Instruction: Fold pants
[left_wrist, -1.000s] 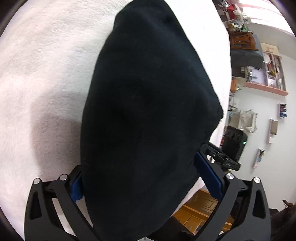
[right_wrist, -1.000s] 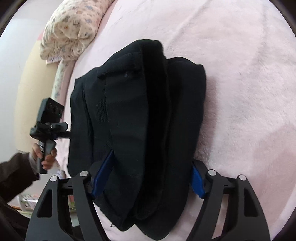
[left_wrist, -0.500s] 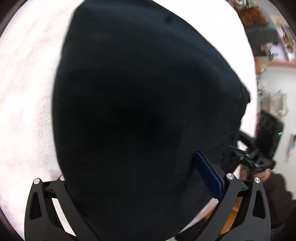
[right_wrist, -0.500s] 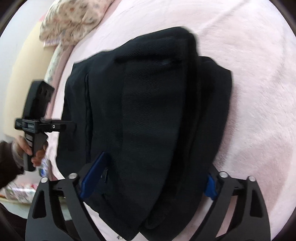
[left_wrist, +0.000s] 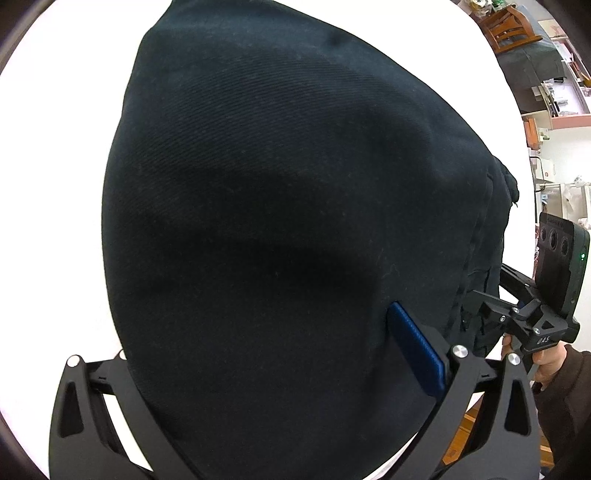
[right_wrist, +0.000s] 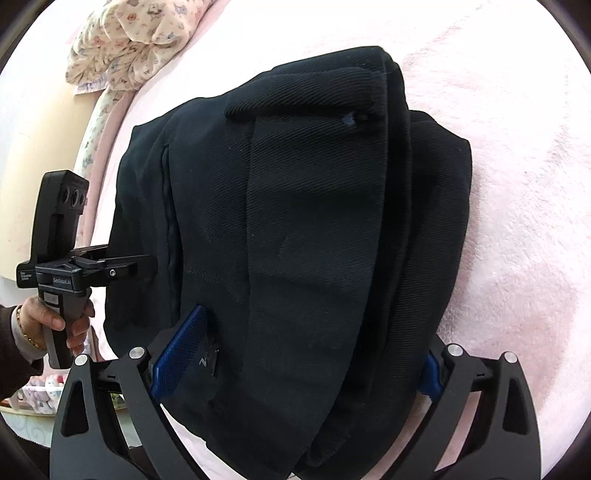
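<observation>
Left gripper (left_wrist: 280, 354): jaws spread wide around the folded black pants (left_wrist: 288, 206); its left finger is buried under the cloth. Right gripper (right_wrist: 314, 354): also wide, pants (right_wrist: 295, 221) bundle between the blue pads (right_wrist: 177, 350), right pad mostly hidden. Pants lie stacked on pink blanket (right_wrist: 517, 184); bare blanket right of the right jaws, floral pillow (right_wrist: 133, 40) far left.

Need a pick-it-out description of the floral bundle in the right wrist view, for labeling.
Start from the pink fleece bed cover filling the right wrist view, with the folded black pants in its middle. Follow the cover to its upper-left edge: the floral bundle lies bunched there. It is the only patterned fabric, cream with small flowers; everything nearby is plain.
</observation>
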